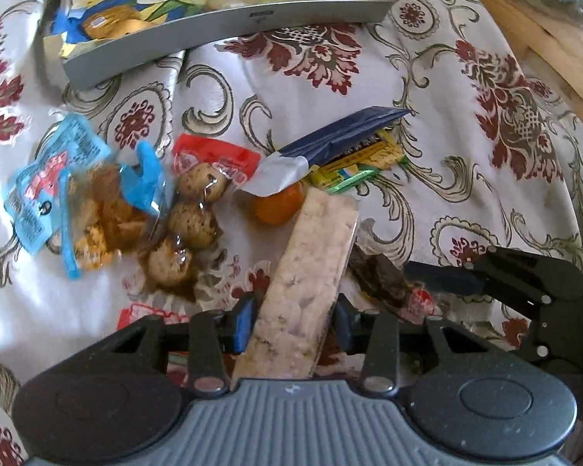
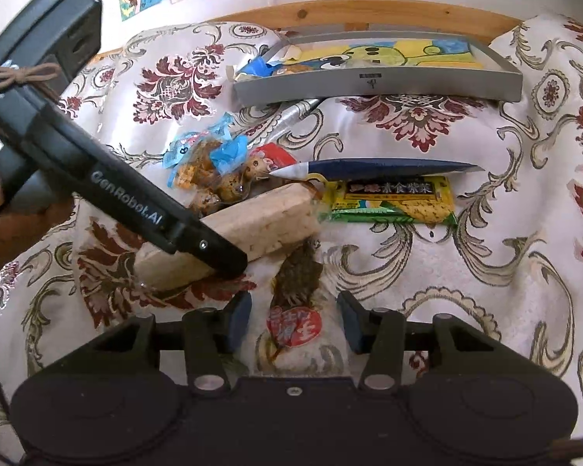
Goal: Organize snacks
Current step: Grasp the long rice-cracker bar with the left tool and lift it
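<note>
Left tongs (image 1: 295, 320): clamped on rice bar (image 1: 311, 256). Right tongs (image 2: 294, 320): wide, straddling clear packet (image 2: 297, 310) on floral cloth (image 2: 466, 272). Tray (image 2: 377, 87) beyond.

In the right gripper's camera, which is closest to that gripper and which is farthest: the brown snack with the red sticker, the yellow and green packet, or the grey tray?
1. The brown snack packet lies right between the open fingers of the right gripper.
2. The yellow and green packet lies farther out, to the right.
3. The grey tray sits at the far edge of the cloth.
</note>
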The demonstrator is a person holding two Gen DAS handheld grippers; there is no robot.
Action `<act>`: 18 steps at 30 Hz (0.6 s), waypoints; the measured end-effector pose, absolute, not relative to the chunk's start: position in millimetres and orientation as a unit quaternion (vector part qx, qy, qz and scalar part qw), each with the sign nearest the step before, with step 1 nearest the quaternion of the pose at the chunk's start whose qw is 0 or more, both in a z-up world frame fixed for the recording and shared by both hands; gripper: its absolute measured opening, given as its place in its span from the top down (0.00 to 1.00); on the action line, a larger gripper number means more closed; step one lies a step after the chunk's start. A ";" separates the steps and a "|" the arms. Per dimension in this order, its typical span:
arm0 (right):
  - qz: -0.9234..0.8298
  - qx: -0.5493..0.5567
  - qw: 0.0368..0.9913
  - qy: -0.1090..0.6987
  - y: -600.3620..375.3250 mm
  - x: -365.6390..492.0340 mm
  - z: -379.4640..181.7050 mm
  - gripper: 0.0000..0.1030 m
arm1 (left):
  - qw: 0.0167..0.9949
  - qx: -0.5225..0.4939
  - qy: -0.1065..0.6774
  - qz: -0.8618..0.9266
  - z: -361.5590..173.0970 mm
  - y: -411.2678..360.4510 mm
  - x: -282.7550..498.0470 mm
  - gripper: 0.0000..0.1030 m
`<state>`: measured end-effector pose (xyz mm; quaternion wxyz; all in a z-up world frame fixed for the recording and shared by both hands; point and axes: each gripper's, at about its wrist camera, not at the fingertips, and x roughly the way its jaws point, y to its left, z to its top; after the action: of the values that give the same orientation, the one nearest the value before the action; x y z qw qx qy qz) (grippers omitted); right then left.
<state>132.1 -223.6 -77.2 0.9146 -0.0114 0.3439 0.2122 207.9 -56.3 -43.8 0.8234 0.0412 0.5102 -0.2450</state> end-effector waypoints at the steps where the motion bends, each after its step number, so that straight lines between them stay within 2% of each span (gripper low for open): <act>1: 0.211 -0.014 0.914 0.345 -222.3 134.5 -77.2 0.47 | 0.824 0.042 0.509 -0.245 -43.8 -56.0 207.7 0.55; 6: 0.211 -0.030 0.912 0.350 -216.4 143.5 -77.4 0.43 | 0.822 0.052 0.508 -0.252 -45.9 -58.0 208.8 0.54; 10: 0.210 -0.046 0.914 0.344 -213.1 140.4 -78.8 0.51 | 0.823 0.064 0.504 -0.255 -48.9 -60.0 208.5 0.53; 18: 0.203 -0.028 0.916 0.346 -218.6 135.3 -75.9 0.54 | 0.828 0.053 0.505 -0.239 -45.8 -59.2 205.4 0.57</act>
<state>135.3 -218.6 -75.9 0.9155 -0.0285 0.3460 0.2032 205.4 -59.2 -45.8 0.8280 0.0526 0.5047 -0.2387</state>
